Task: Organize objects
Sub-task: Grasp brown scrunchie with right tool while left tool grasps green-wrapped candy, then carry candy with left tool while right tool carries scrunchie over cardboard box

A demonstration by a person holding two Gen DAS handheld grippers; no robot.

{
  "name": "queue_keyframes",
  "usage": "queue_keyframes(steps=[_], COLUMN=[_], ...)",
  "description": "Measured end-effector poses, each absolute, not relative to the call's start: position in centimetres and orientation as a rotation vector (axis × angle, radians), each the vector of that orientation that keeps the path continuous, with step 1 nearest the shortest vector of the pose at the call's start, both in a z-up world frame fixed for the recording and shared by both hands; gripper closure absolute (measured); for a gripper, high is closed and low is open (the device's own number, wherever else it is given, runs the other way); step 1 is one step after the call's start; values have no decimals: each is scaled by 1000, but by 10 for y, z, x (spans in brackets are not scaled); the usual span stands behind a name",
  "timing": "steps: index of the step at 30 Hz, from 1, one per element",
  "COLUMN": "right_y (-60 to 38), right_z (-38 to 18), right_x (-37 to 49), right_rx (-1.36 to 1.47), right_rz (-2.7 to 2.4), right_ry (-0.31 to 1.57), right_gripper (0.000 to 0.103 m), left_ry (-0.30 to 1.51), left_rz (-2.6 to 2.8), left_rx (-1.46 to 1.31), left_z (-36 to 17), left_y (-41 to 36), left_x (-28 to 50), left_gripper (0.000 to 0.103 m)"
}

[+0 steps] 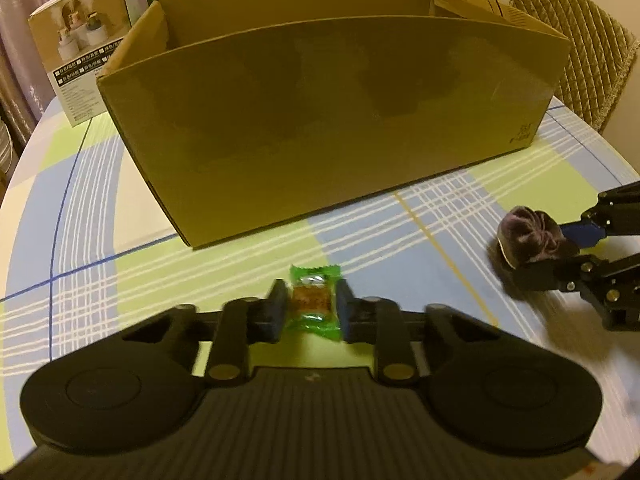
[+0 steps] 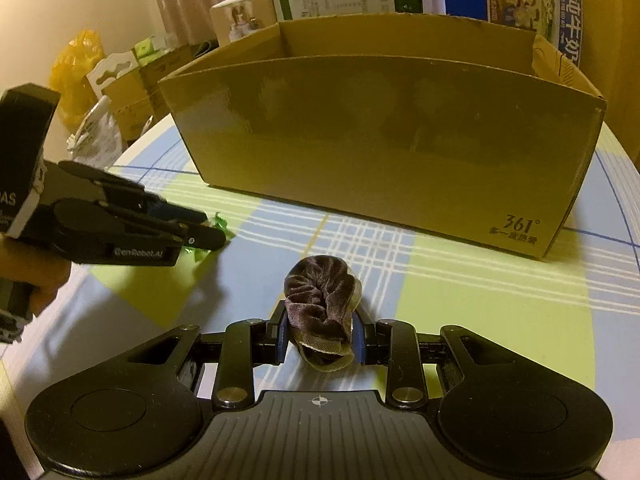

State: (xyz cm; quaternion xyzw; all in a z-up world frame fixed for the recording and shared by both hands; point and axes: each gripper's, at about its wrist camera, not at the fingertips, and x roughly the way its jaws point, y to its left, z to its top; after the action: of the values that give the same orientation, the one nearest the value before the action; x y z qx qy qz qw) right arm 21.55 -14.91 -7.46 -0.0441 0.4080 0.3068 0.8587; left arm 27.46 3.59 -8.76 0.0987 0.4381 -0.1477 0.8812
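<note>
Left gripper (image 1: pixel 311 304): pinches a green snack packet (image 1: pixel 314 302) above the checked tablecloth (image 1: pixel 80 216).
Right gripper (image 2: pixel 320 334): clamps a rolled brown sock (image 2: pixel 320 300).
Ahead: open cardboard box (image 1: pixel 320 120), its near wall facing both grippers.
Behind: printed cartons (image 1: pixel 76 44).

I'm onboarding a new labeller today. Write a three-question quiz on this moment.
1. True or false: the left gripper is shut on a green-wrapped snack.
2. What does the right gripper hold? A) rolled dark sock B) spoon C) cup
3. Fill in: both items are in front of the open ____ box.

Key: 1 true; 2 A; 3 cardboard.
</note>
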Motion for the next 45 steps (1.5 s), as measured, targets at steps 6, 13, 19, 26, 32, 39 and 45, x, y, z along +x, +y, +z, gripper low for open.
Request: queue_keyframes(steps=[6, 13, 19, 26, 32, 39, 45], right_y=[-152, -172, -193, -209, -221, -228, -235], right_z=[-73, -55, -37, -8, 14, 36, 49], right_x=[216, 194, 168, 139, 124, 113, 110], right_rx=[-61, -7, 22, 41, 53, 44, 35], right_rz=[627, 585, 533, 501, 471, 454, 441], right_ry=[855, 855, 883, 862, 864, 844, 827], right_gripper=[75, 75, 76, 76, 76, 76, 76], left_ry=[947, 967, 961, 935, 918, 889, 854], left_rz=[-251, -209, -192, -188, -195, -206, -209], left_rx=[166, 123, 78, 27, 13, 13, 29], left_z=[-75, -50, -24, 0, 14, 33, 52], left_y=[29, 16, 5, -7, -14, -17, -19], left_x=[253, 222, 192, 158, 135, 123, 123], left_gripper=[87, 87, 87, 87, 87, 87, 87])
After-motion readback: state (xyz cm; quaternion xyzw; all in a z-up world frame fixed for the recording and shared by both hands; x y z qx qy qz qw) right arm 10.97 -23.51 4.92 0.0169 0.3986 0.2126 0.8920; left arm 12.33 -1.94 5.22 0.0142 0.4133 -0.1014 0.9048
